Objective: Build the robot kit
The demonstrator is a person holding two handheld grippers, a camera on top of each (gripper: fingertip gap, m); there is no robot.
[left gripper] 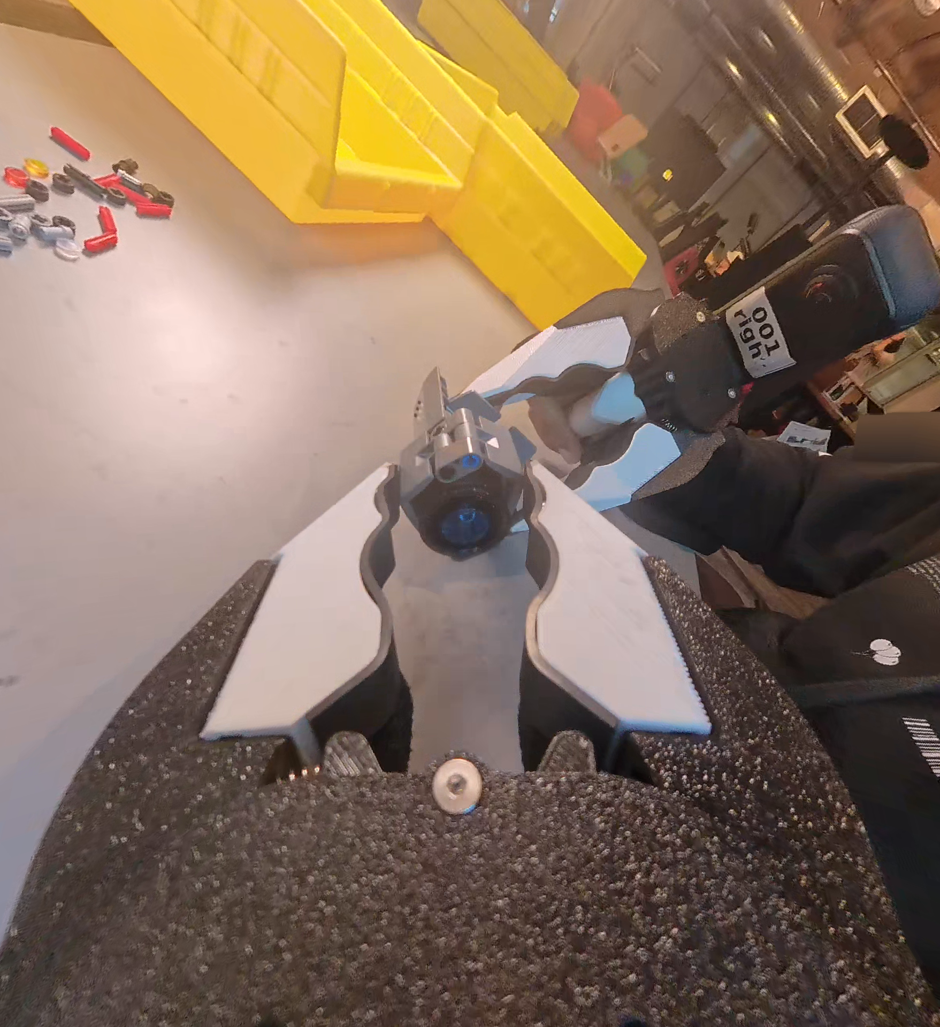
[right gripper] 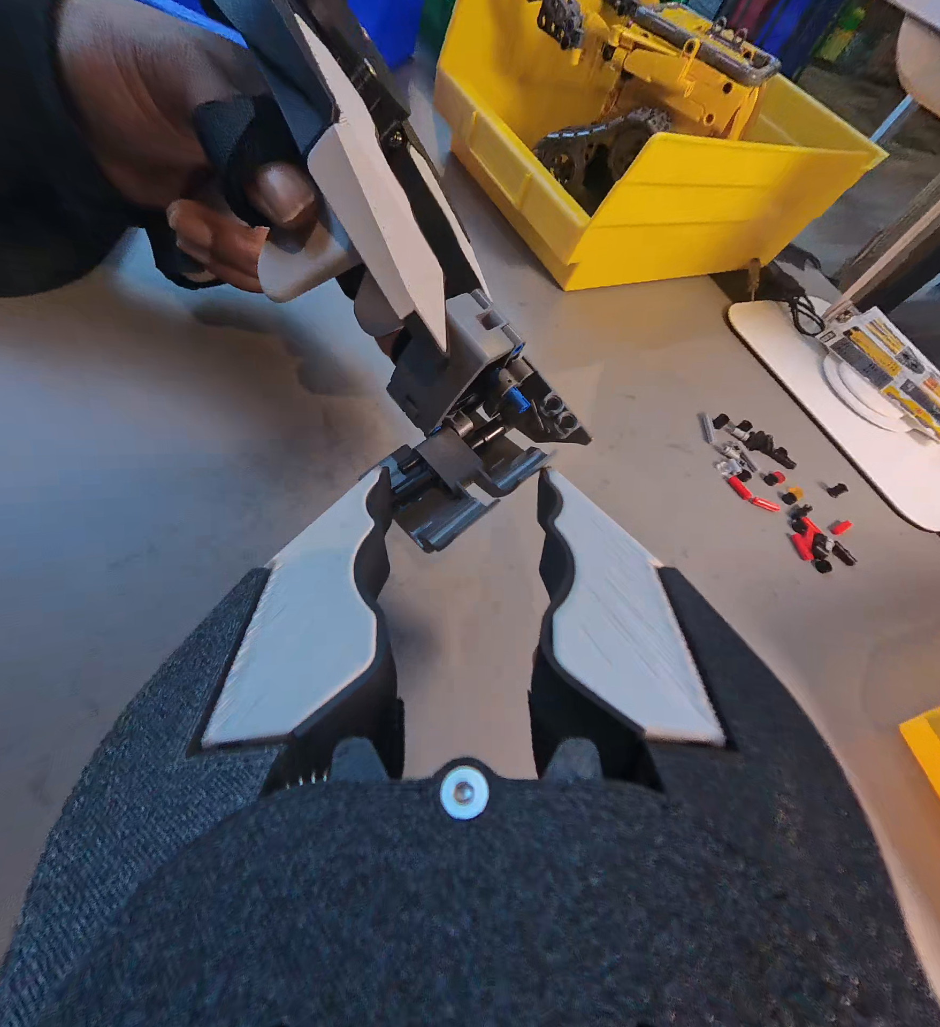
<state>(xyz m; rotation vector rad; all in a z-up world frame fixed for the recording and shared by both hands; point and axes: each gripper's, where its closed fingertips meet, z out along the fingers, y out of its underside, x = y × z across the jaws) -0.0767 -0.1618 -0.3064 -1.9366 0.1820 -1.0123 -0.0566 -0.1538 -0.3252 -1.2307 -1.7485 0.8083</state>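
Grey brick assembly (left gripper: pixel 459 472) sits in the air between the two tools, lifted off the table (left gripper: pixel 123 444). The left tool (left gripper: pixel 459 489) is clamped on its dark round end, so the body points away from the camera. The right tool (right gripper: pixel 459 483) has its fingers spread apart about the ribbed grey plate at the other end; the left finger (right gripper: pixel 367 500) touches it, the right one stands just clear. Held up like this, both ends stay reachable. Bare table lies beneath. Loose red, black and grey pieces (right gripper: pixel 779 489) lie well apart to one side, near a white board (right gripper: pixel 845 433). A yellow bin (right gripper: pixel 651 183) holding a yellow model stands farther back.
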